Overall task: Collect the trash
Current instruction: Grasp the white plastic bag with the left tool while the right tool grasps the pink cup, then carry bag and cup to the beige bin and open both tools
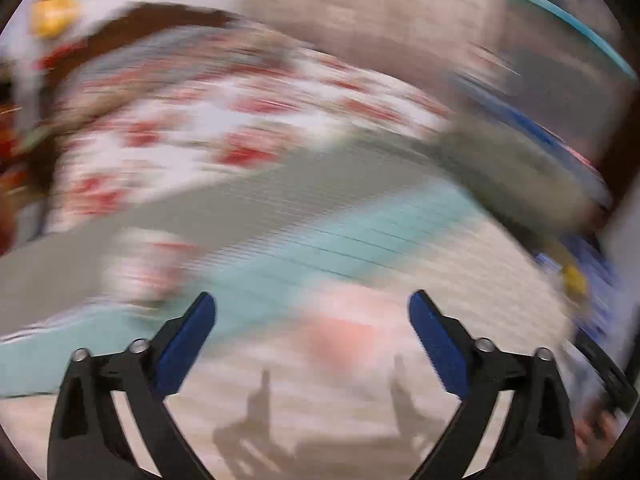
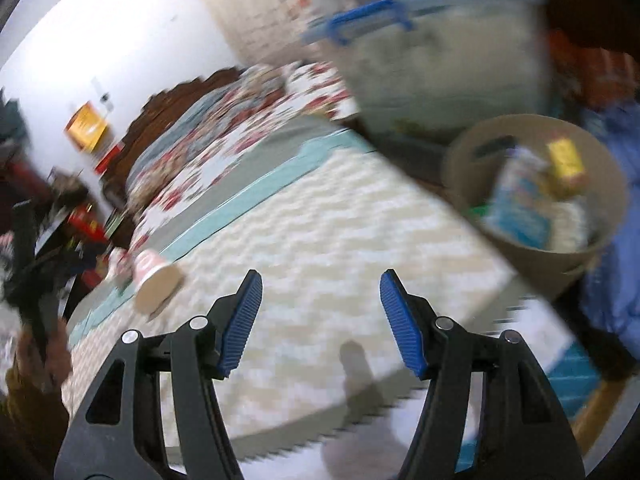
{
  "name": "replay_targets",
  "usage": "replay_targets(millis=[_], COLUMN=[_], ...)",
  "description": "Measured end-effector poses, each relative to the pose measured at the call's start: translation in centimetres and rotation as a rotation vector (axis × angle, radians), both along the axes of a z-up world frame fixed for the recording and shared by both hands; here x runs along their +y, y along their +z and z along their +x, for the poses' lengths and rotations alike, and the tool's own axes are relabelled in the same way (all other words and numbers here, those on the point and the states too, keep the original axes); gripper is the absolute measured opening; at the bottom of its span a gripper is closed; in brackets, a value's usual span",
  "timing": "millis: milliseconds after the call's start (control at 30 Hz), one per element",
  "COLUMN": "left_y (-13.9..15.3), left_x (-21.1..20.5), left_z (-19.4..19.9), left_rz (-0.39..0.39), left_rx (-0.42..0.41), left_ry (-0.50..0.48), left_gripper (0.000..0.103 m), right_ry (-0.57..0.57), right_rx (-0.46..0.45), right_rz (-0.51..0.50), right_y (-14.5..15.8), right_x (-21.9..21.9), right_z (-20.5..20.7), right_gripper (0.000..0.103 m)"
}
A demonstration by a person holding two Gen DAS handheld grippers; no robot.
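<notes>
1. Blue-padded, my left tongs are hanging wide open over the bed with nothing between the pads; their shadow is falling on the pale, wavy-patterned cover just below.
2. My left view is smearing badly, so I am only making out a pink-and-white blur lying on the cover between the two pads, and I cannot tell what it is.
3. My right tongs are also gaping wide and gripping nothing, hovering above the near corner of the bed.
4. A paper cup is lying on its side on the cover, its open mouth facing me, off to the left of my right tongs and well apart from them.
5. A tan round bin is sitting just beside the bed's right edge, and it is holding a blue-and-white packet and a yellow wrapper.
6. A clear storage tub with a blue handle is standing behind the bin.
7. A red-and-white floral quilt is covering the far part of the bed, with a teal strip running between it and the pale cover.
</notes>
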State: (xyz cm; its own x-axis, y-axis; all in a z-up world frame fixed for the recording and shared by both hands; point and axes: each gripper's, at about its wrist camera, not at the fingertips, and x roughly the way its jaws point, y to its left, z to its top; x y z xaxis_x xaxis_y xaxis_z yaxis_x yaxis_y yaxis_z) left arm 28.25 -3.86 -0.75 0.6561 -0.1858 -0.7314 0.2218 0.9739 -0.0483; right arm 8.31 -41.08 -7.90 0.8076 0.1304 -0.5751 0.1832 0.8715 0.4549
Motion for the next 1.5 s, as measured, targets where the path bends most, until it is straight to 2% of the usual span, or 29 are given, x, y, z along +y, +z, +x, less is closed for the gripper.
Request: replay_targets(millis=[100,167,267,333,500,567,633,667,700,733,800,867,967,1133,1367,1500], left_y=[-1.2,-2.7,-4.4,-5.8,-8.5,-8.8,-9.0,-8.9,-8.9,-8.9,-8.4,-7.7,-7.1,-7.4,-7.9,-7.5], left_x=[6.5,9.1,10.4,10.0,9.4,8.7,8.1,7.5,7.4,7.4,7.3,6.7,5.6,3.6,-0.2,-5.2], left_z=[3.8,6.1,8.3,9.7,11.1,10.7,10.4,10.2,10.0,9.8,8.8,6.8,3.3,-3.6,-8.6,-10.3], left_rz=[0.047,0.02,-0.054,-0.1,-0.121,-0.095,-0.038,0.021,0.027,0.013,0.006,-0.013,-0.063,-0.153,-0.166,-0.147], left_rx=[0.022,0.083,0.148,0.204,0.257,0.233,0.21,0.195,0.198,0.207,0.213,0.199,0.203,0.25,0.283,0.291], left_ry=[0.174,0.216,0.189,0.155,0.148,0.141,0.13,0.117,0.105,0.096,0.079,0.038,-0.03,-0.148,-0.245,-0.356], left_gripper=[0.094,0.094,0.094,0.094,0.094,0.093,0.069,0.051,0.048,0.042,0.042,0.042,0.042,0.043,0.043,0.043], right_ry=[0.095,0.173,0.274,0.347,0.456,0.489,0.515,0.538,0.559,0.579,0.61,0.649,0.643,0.609,0.498,0.414], right_rx=[0.021,0.035,0.028,0.034,0.044,0.077,0.121,0.151,0.178,0.181,0.167,0.162,0.176,0.192,0.166,0.111], right_rz=[0.005,-0.009,-0.032,-0.017,0.043,0.037,0.032,0.049,0.075,0.101,0.103,0.117,0.171,0.282,0.424,0.394], right_y=[0.5,1.1,1.6,1.7,1.1,0.3,-0.4,-1.0,-1.5,-1.7,-1.7,-1.5,-2.0,-3.4,-4.4,-3.5], right_x=[3.2,6.0,9.4,11.9,15.7,16.8,17.5,17.9,18.2,18.2,19.1,19.7,19.6,18.7,14.1,10.7], right_z=[2.4,4.7,7.8,10.7,17.0,19.8,21.6,22.3,22.5,22.3,21.1,19.3,16.7,12.4,5.2,1.8], right_gripper=[0.068,0.075,0.087,0.087,0.09,0.09,0.09,0.088,0.084,0.075,0.064,0.042,0.034,0.029,0.026,0.025])
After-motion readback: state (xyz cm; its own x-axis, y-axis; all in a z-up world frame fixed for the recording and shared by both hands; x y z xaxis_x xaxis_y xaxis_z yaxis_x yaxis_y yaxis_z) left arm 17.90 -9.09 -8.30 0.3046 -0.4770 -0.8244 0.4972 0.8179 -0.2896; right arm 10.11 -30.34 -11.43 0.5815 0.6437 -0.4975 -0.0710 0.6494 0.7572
